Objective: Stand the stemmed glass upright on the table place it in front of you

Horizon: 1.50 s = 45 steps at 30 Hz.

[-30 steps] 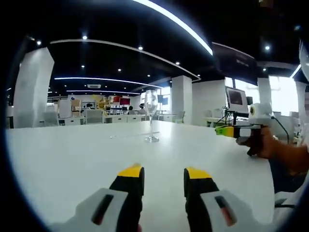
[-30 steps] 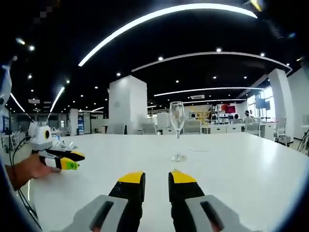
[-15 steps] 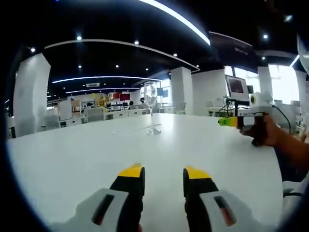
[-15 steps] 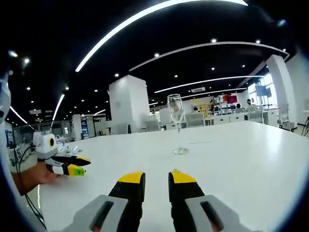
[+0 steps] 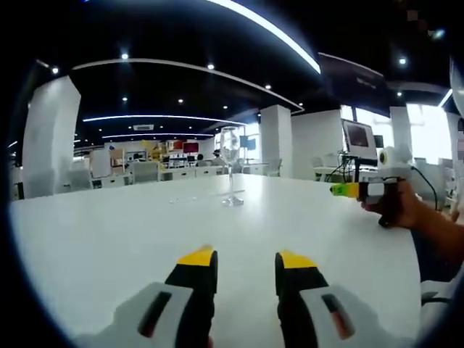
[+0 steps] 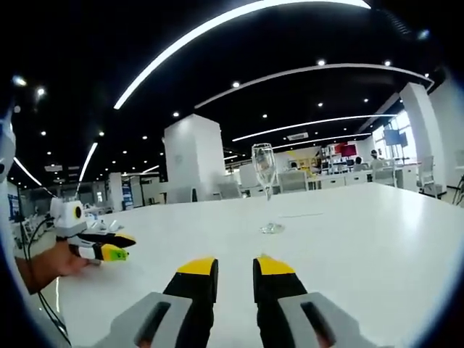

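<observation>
A clear stemmed glass stands upright on the white table, alone and well ahead of my left gripper, whose yellow-tipped jaws stand apart with nothing between them. In the right gripper view the same glass stands upright past my right gripper, its jaws a little apart and empty. The right gripper enters the left gripper view from the right, held by a hand. The left gripper shows at the left of the right gripper view, low over the table.
The table top is broad and bare around the glass. A monitor and cables sit at its far right end. White pillars, desks and chairs fill the office behind. A person's forearm lies along the right edge.
Both views have shifted slightly with the hands. The glass stays upright at the same spot, and both sets of jaws keep the same gap.
</observation>
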Each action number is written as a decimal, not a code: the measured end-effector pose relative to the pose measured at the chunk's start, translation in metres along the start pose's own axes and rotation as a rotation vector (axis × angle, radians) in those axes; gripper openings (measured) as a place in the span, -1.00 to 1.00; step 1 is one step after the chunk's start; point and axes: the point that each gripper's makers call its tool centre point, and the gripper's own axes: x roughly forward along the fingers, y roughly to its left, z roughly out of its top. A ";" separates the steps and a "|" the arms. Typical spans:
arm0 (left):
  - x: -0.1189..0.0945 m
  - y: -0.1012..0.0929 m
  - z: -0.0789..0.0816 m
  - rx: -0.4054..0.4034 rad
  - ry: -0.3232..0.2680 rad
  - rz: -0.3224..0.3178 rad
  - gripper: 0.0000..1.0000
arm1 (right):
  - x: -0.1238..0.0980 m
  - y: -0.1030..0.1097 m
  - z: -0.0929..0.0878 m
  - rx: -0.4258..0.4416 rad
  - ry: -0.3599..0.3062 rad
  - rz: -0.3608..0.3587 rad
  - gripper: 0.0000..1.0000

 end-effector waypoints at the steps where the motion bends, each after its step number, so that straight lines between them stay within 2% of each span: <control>1: 0.001 -0.001 0.002 -0.004 -0.007 -0.001 -0.36 | 0.000 0.000 0.000 0.001 -0.001 -0.001 -0.53; 4: 0.002 -0.003 0.004 -0.014 -0.018 -0.013 -0.36 | 0.001 -0.001 -0.001 0.000 0.004 -0.004 -0.54; 10: 0.003 0.004 -0.002 -0.004 0.000 -0.004 -0.36 | 0.003 -0.001 -0.001 -0.035 0.007 -0.009 -0.58; 26: 0.008 -0.001 -0.009 0.040 0.042 -0.006 -0.35 | 0.003 0.001 0.003 -0.010 -0.009 0.018 -0.56; 45: 0.005 -0.004 -0.006 0.031 0.012 -0.020 -0.35 | 0.003 0.004 0.001 -0.049 -0.012 0.016 -0.58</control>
